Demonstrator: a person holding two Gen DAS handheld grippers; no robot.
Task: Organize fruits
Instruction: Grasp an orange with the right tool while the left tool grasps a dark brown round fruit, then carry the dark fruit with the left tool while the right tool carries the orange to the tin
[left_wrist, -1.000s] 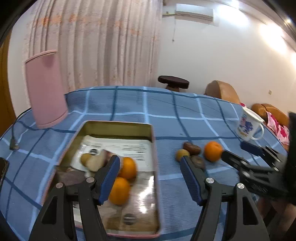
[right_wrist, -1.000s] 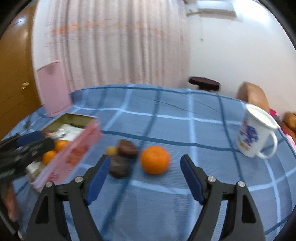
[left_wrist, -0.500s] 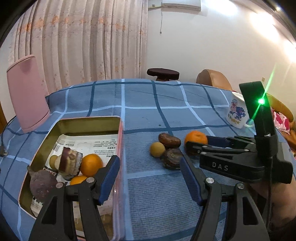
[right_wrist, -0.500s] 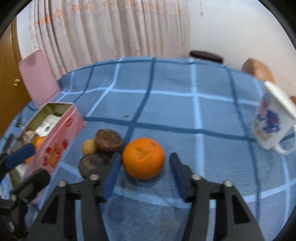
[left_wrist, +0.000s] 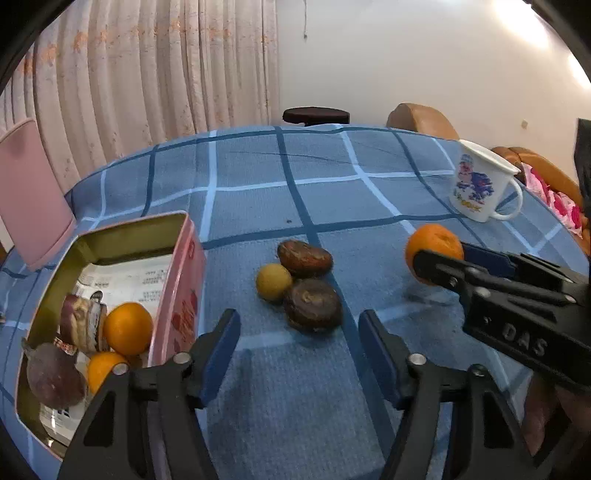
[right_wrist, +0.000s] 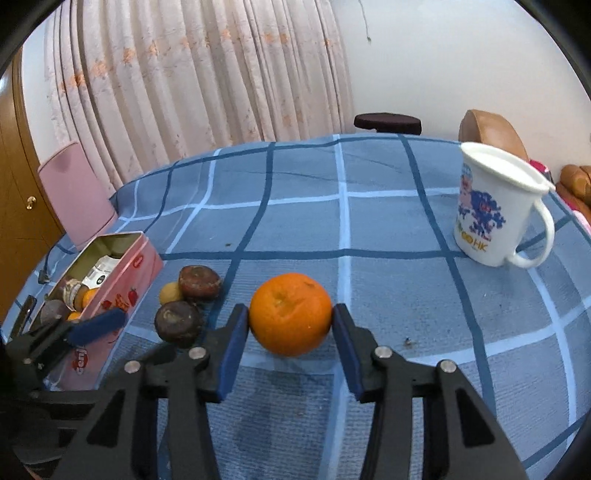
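My right gripper (right_wrist: 290, 326) is shut on an orange (right_wrist: 290, 314) and holds it just above the blue checked cloth; the orange (left_wrist: 432, 247) also shows in the left wrist view. My left gripper (left_wrist: 299, 347) is open and empty, just in front of two dark brown fruits (left_wrist: 313, 304) (left_wrist: 304, 258) and a small yellow fruit (left_wrist: 274, 282). The pink tin (left_wrist: 181, 295) at the left holds two oranges (left_wrist: 127, 328), a dark fruit (left_wrist: 55, 374) and other items.
A white mug (right_wrist: 495, 210) with a blue print stands at the right. The tin's pink lid (left_wrist: 27, 195) leans upright at the far left. A brown sofa (right_wrist: 491, 133) and a dark stool (right_wrist: 388, 123) are behind the table.
My right gripper closed on the orange and lifted it slightly. My left gripper moved right from over the tin to the loose fruits and came nearer to them.
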